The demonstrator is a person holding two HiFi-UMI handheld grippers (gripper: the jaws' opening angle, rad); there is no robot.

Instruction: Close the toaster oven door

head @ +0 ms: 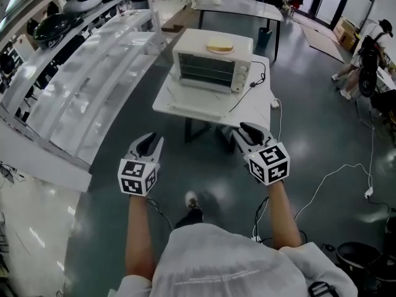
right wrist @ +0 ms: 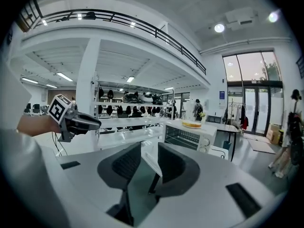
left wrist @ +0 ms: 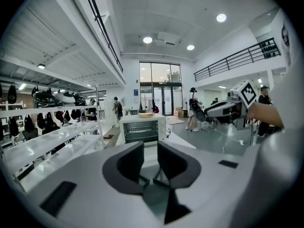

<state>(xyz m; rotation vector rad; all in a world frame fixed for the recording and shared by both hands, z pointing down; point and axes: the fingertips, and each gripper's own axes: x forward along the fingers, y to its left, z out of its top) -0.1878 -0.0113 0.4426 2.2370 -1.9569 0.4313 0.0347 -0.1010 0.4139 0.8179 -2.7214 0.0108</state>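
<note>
The white toaster oven (head: 210, 67) stands on a small white table (head: 260, 107) ahead of me. Its glass door (head: 193, 98) seems to lie folded down flat in front of it, and the rack inside shows. A yellow round item (head: 219, 45) rests on its top. The oven (left wrist: 140, 129) is straight ahead in the left gripper view and the oven (right wrist: 187, 136) is right of centre in the right gripper view. My left gripper (head: 151, 140) and right gripper (head: 247, 130) hover over the floor, well short of the table. Both are slightly open and hold nothing.
Long white shelving (head: 93, 60) with dark helmets runs along the left. A second table (head: 238, 6) stands behind the oven. The oven's black cord (head: 257, 79) hangs off the table's right side, white cables (head: 334, 178) cross the floor, and people (head: 365, 54) stand far right.
</note>
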